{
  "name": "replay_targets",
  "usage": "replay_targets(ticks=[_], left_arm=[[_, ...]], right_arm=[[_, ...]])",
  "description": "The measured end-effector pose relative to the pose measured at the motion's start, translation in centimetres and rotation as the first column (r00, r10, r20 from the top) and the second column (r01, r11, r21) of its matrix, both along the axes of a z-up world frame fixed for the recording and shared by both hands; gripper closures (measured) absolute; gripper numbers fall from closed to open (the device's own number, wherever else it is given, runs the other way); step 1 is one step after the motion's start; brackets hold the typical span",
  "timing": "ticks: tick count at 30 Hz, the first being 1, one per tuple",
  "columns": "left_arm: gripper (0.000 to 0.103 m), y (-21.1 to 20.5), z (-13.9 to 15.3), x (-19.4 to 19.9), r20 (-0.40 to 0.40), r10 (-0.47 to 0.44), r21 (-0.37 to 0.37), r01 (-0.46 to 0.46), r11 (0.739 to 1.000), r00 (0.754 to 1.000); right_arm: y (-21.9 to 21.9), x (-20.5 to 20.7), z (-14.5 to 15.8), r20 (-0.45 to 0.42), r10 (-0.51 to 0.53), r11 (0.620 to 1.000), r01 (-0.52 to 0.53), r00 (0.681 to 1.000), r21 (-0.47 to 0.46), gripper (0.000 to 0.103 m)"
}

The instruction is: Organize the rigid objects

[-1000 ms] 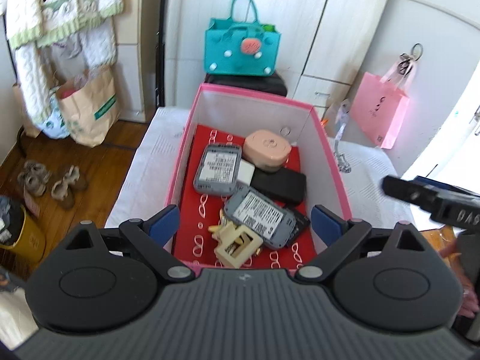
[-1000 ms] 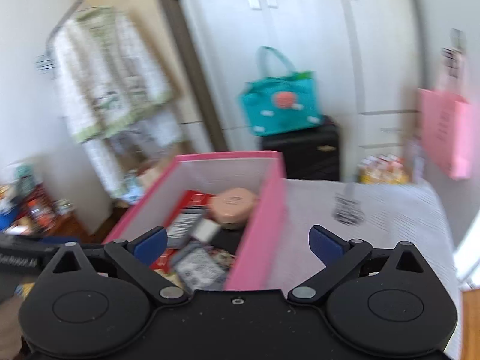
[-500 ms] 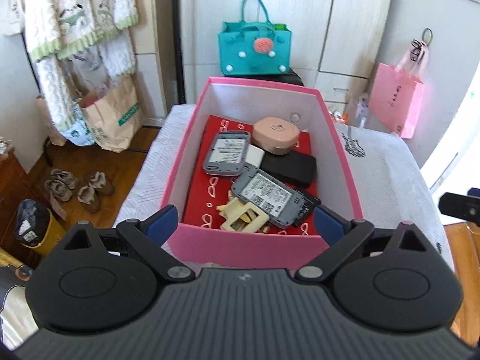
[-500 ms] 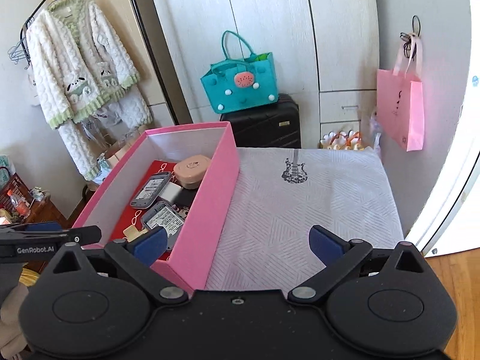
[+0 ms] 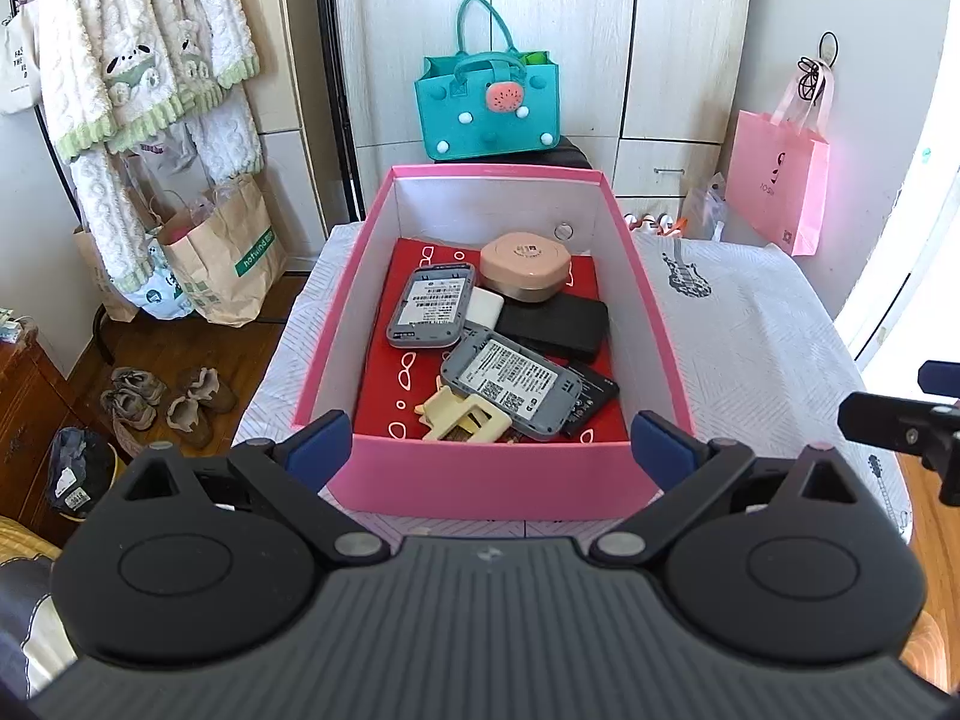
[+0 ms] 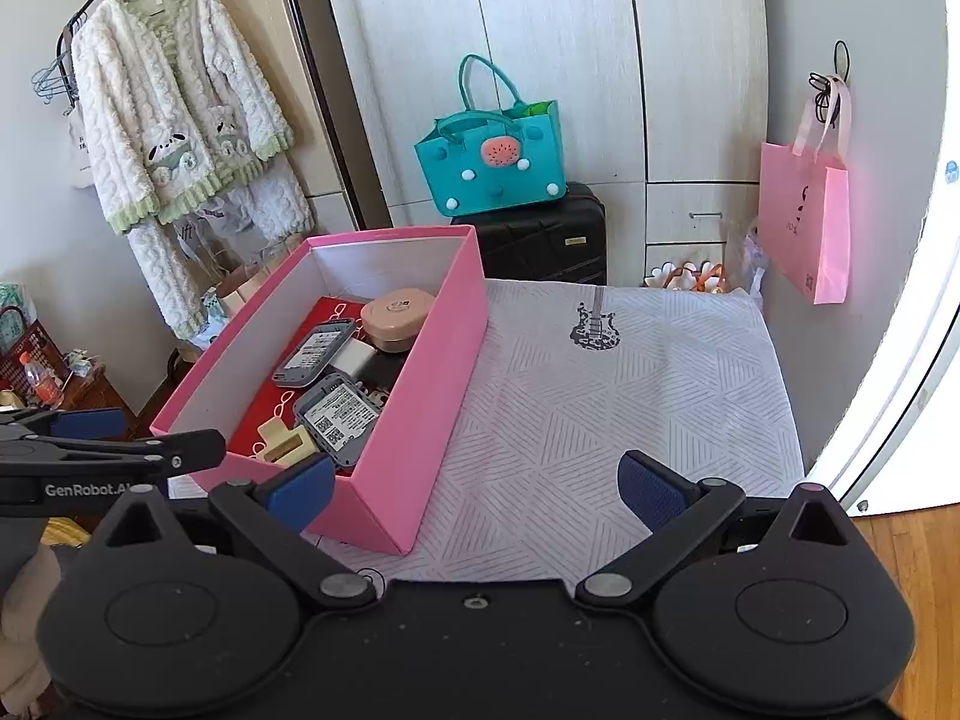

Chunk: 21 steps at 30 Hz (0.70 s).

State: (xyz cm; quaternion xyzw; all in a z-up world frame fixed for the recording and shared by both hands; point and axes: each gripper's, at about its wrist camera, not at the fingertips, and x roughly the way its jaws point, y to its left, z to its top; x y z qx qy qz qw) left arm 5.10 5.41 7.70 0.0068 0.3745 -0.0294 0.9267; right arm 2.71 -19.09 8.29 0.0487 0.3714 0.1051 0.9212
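A pink box [image 5: 492,483] stands on the left part of a cloth-covered table [image 6: 630,396]. Inside lie two grey labelled devices [image 5: 432,303] [image 5: 510,387], a peach round case [image 5: 525,264], a black case [image 5: 555,324], a small white block [image 5: 485,309] and a cream plastic piece [image 5: 465,417]. My left gripper [image 5: 489,444] hangs in front of the box's near wall, its jaws opening, nothing held between them. My right gripper [image 6: 475,489] is open and empty over the cloth by the box's near right corner [image 6: 384,516].
A teal bag [image 6: 492,162] sits on a black suitcase [image 6: 540,234] behind the table. A pink bag [image 6: 807,222] hangs at the right wall. Left of the table are paper bags [image 5: 222,252], shoes [image 5: 168,402] and hanging clothes [image 5: 144,60]. Right of the box is bare cloth.
Both grippers have drawn back from the box. The left one was over the box's inside and now hangs before its near wall. The right view has steadied and shows more cloth.
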Motion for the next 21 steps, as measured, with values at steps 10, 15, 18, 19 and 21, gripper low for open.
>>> replay_targets(ticks=[10, 15, 18, 19, 21], left_arm=[[0.002, -0.9, -0.5, -0.7, -0.004, 0.002, 0.006, -0.002, 1.000, 1.000], [0.002, -1.5, -0.7, -1.0, 0.000, -0.005, 0.013, 0.005, 1.000, 1.000], [0.002, -1.8, -0.7, -1.3, 0.004, -0.008, 0.017, 0.008, 1.000, 1.000], [0.002, -1.9, -0.7, -1.3, 0.006, -0.009, 0.020, 0.009, 1.000, 1.000], [0.002, -2.2, -0.7, -1.4, 0.007, -0.005, 0.025, 0.005, 1.000, 1.000]], right_arm=[[-1.0, -1.0, -0.3, 0.013, -0.042, 0.999, 0.042, 0.999, -0.016, 0.001], [-1.4, -1.4, -0.7, 0.018, -0.037, 0.999, 0.037, 0.999, -0.023, 0.001], [-1.8, -1.5, -1.1, 0.021, -0.048, 0.999, 0.048, 0.999, -0.025, 0.001], [-2.0, -1.4, -1.3, 0.020, -0.056, 0.998, 0.056, 0.998, -0.021, 0.001], [-2.2, -1.4, -1.4, 0.019, -0.068, 0.997, 0.068, 0.998, -0.026, 0.001]])
